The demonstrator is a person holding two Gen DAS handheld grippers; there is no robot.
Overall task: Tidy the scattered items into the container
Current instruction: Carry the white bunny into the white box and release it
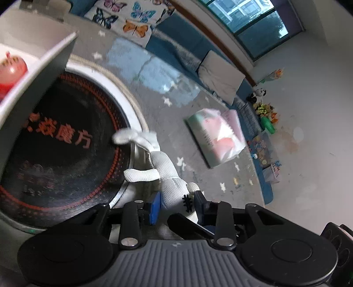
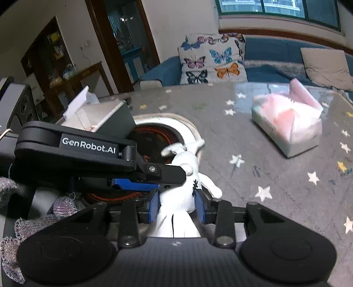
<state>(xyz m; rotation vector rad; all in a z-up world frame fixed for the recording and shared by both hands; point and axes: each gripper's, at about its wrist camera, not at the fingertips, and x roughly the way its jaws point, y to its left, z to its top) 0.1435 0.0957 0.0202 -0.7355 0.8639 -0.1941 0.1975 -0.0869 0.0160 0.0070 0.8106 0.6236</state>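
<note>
**Q:** What does the left wrist view show?

**A:** The left gripper has its blue-padded jaws drawn in against a white knitted rabbit toy, one pad on each side of its body. The toy's long ears reach up and to the left, over the rim of a round black induction plate with red lettering, set into the counter. The counter is grey with a pattern of small white stars. At the left edge stands a white container, its wall close to the camera, with a red apple-shaped item inside. Farther along the counter lies a pink tissue pack, well apart from the toy. Beyond the counter there is a blue sofa with a butterfly cushion.

**Q:** And the right wrist view?

**A:** The right gripper is also closed on the white knitted rabbit toy — its blue pads press the body from both sides. The left gripper comes in from the left, marked "GenRobot.AI", and meets the same toy just above. The toy's ears point away from the camera toward the induction plate. The white container sits behind the left gripper, at the counter's far left. The tissue pack rests at the right — near the sofa side of the counter.
</note>
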